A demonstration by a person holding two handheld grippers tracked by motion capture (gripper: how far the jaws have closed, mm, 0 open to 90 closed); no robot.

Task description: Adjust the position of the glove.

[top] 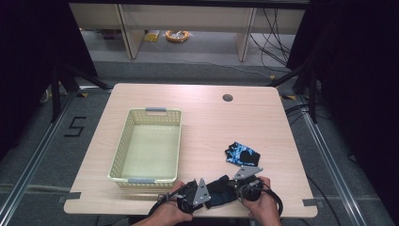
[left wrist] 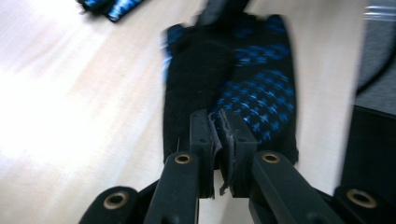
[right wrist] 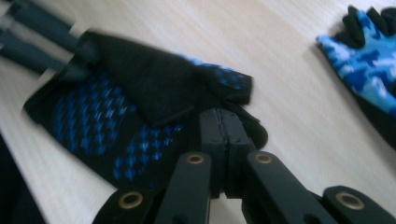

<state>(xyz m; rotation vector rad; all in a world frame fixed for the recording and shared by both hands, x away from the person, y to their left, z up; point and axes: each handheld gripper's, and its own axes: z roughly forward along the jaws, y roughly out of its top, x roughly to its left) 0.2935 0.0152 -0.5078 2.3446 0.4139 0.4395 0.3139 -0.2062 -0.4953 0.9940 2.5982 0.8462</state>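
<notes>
The near glove is lying at the front edge of the tabletop, between the two hands, w/ each hand-held gripper biting one end of it. The left hand-held gripper is pinching the glove's edge – fabric is showing squeezed between its pressed-together pads in the left gripper view. The right hand-held gripper is clamped on the opposite end, jaws standing together w/ a fold of black cloth caught at the tips.

Handling, as a judgement: it's looking like thin knit, black w/ a blue dotted grip pattern – so light, limp, not fragile, prob. not slippery. It'll be sagging in the middle if lifted by the ends, and a shallow pinch on one layer could be slipping free (the black flap folded over the palm looks loose). Best hold is the hem or cuff edge, taking both layers deep in the pads.

A second glove, blue camo, is sitting apart farther up the tabletop; the yellow basket is standing to the left, nothing visible inside.
</notes>
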